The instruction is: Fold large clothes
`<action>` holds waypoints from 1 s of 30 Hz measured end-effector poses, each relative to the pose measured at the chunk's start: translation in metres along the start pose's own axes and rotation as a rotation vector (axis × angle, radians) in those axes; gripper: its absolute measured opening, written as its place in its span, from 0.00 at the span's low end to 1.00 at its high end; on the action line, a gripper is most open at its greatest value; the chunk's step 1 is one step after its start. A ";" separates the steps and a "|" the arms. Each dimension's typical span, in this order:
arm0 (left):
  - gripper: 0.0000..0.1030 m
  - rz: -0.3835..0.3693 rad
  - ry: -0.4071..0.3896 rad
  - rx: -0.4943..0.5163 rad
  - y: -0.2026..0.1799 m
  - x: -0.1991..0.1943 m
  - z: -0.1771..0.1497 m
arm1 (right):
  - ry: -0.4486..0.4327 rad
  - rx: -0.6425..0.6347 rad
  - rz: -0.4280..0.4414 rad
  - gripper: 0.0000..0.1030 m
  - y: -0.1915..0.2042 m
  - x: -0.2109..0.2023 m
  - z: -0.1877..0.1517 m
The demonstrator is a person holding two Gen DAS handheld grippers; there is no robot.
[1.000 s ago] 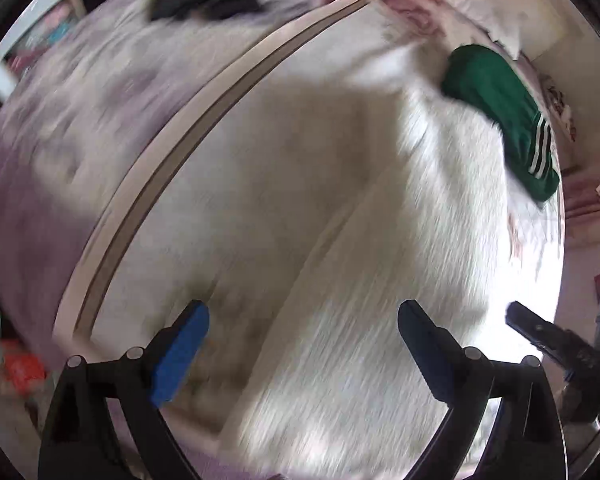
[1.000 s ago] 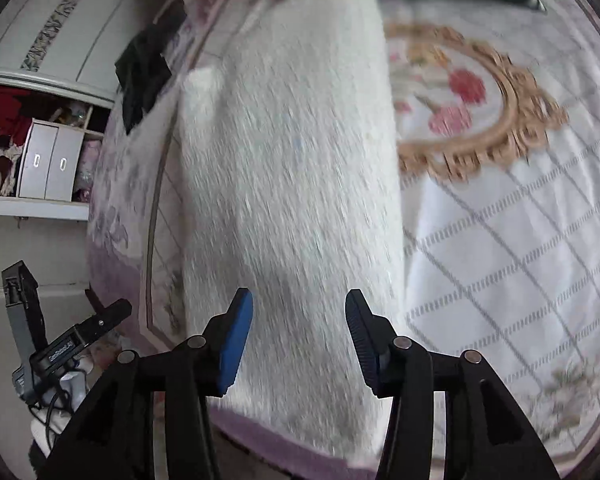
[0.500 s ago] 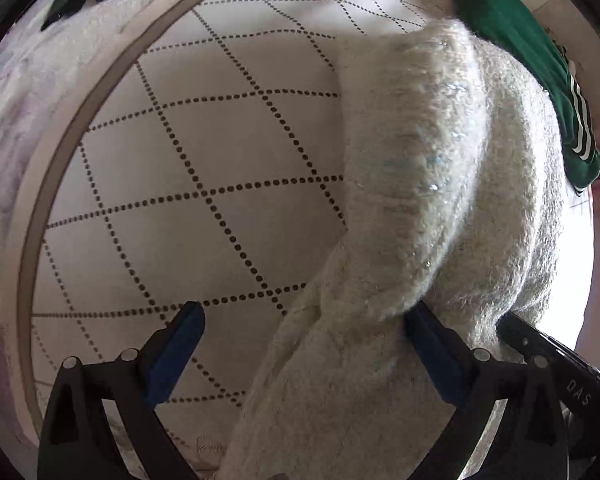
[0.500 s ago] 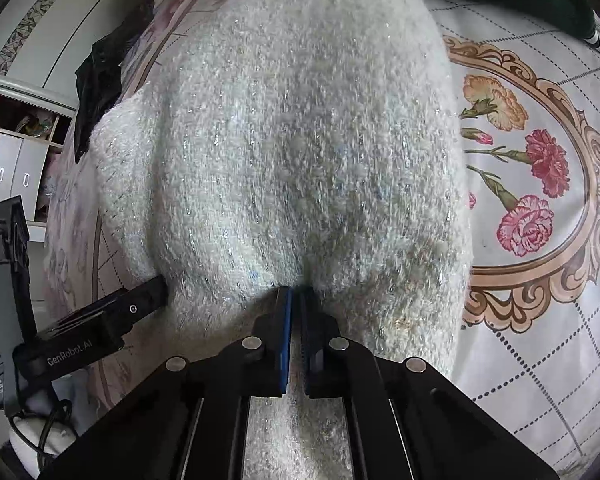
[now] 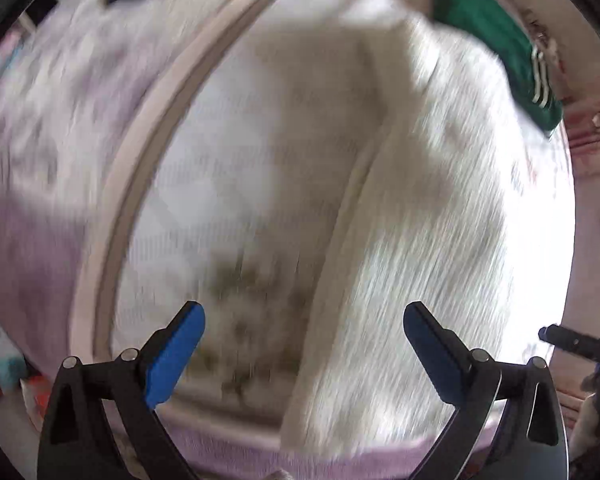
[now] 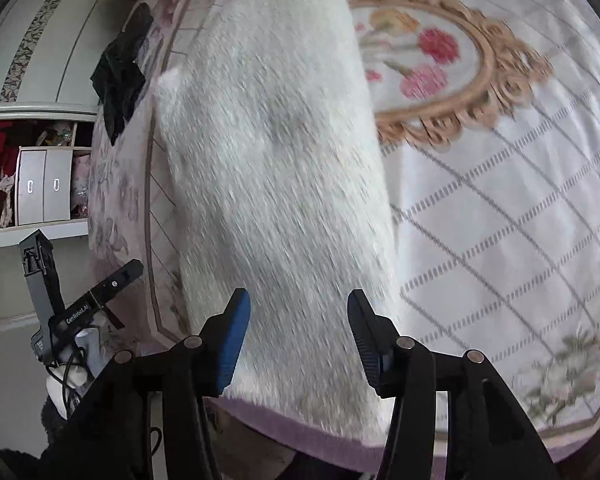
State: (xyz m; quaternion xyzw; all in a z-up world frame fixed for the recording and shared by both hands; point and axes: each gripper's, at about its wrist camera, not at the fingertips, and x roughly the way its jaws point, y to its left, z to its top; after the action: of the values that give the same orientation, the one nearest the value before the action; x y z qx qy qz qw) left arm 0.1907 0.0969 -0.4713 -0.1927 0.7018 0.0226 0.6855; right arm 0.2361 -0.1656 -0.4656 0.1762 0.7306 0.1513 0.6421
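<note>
With the left gripper [image 5: 304, 354] spread empty and the right gripper [image 6: 298, 338] opening above the sweater [image 6: 276, 184], its 6 o'clock hem could be missed.

A fuzzy, long-piled white knit garment [image 6: 276, 168] is being shown lying on a smooth printed cloth bedspread [image 6: 500, 208]. Matt black plastic and blue rubbery pads [image 6: 232, 344] are being seen on the jaws.

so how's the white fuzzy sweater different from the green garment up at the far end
The white fuzzy sweater is pale, shaggy and spread long down the bed; the green garment is dark green, smooth, with white stripes, and bunched into a far smaller heap. Both lie on the bedspread, in neither gripper.
</note>
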 end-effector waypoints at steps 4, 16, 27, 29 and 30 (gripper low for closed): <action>0.97 -0.016 0.114 -0.085 0.017 0.041 -0.047 | 0.101 0.130 -0.029 0.52 -0.047 0.029 -0.062; 0.18 -0.037 0.113 -0.122 0.024 0.047 -0.084 | 0.059 0.263 0.107 0.21 -0.084 0.062 -0.131; 0.94 0.077 -0.095 0.097 -0.072 -0.056 0.003 | -0.015 0.030 -0.062 0.56 -0.034 0.000 -0.067; 0.94 0.025 -0.161 0.093 -0.097 -0.060 0.051 | -0.085 -0.007 -0.046 0.56 -0.015 -0.019 -0.030; 0.94 0.004 -0.177 0.096 -0.110 -0.053 0.077 | -0.116 -0.020 -0.042 0.56 -0.008 -0.023 -0.008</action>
State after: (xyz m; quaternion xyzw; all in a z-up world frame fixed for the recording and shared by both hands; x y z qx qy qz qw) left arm 0.2966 0.0305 -0.3990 -0.1554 0.6393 0.0073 0.7530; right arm 0.2299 -0.1832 -0.4476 0.1630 0.6942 0.1347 0.6880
